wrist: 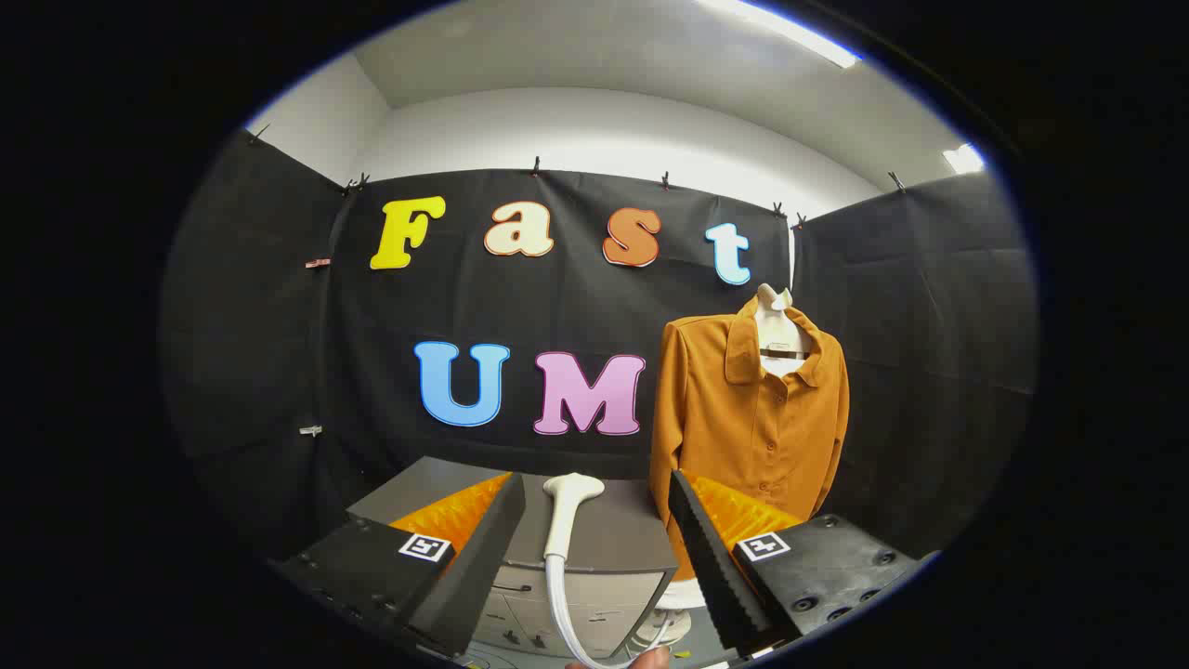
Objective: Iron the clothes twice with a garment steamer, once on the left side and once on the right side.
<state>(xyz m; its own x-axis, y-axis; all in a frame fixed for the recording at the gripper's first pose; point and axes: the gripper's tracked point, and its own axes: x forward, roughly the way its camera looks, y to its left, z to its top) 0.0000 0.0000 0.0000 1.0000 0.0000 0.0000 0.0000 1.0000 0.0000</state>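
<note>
The white steamer head lies on a grey cabinet, its hose trailing down the cabinet's front. The gripper is spread wide, fingers either side of the steamer, touching nothing. Right of the cabinet, an orange shirt hangs on a white form. Black cloth walls stand behind.

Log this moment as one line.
gripper: open, empty | steamer head: between fingers, on grey cabinet | orange shirt: hanging beyond, right | ironing: not started
</note>
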